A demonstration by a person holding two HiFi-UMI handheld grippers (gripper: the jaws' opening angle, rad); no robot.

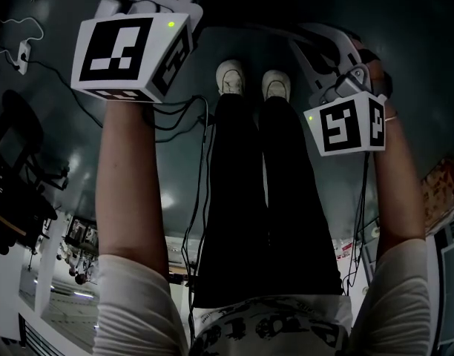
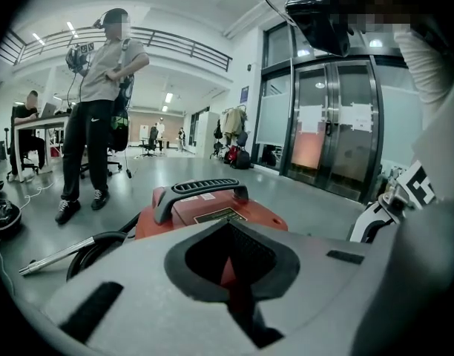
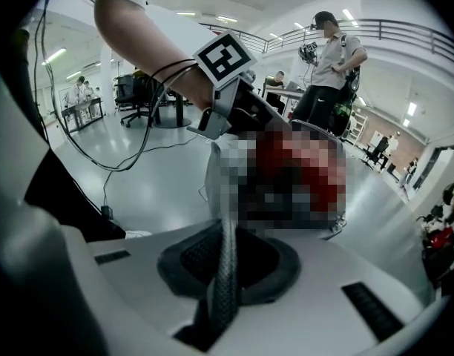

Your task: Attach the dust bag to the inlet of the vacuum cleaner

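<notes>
Directly ahead of the left gripper (image 2: 231,273) we see the red vacuum cleaner (image 2: 212,212) standing on the grey floor (image 2: 138,176), its black hose (image 2: 101,245) curled at its left. The left gripper and the right gripper (image 3: 225,262) both have jaws pressed together, holding nothing. Open floor surrounds the vacuum cleaner; glass doors (image 2: 338,124) stand to its right.

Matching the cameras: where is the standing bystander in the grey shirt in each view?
Head view: not in it.
Left gripper view: bystander, upper left.
Right gripper view: bystander, upper right.
Shared landmark: the balcony railing behind.
</notes>
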